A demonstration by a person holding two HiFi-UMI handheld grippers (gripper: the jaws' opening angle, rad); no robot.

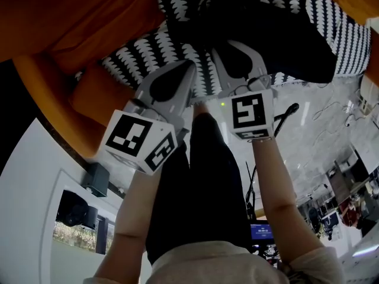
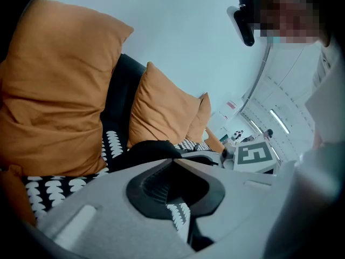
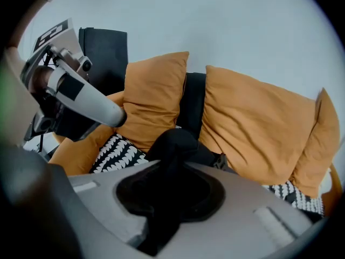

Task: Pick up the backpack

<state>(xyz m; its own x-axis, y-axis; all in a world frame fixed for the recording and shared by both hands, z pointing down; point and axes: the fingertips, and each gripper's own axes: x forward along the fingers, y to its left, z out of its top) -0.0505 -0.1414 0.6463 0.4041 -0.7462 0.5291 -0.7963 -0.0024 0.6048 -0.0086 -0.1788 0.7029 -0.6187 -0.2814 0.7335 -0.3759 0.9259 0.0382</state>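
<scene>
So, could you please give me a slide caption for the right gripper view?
Right claw closed on the black backpack, which lies on a patterned cover before orange cushions.

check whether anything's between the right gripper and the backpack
Nothing visible does: the right gripper has its jaws closed on a black fold of the backpack. The orange cushions sit behind it, not between.
</scene>
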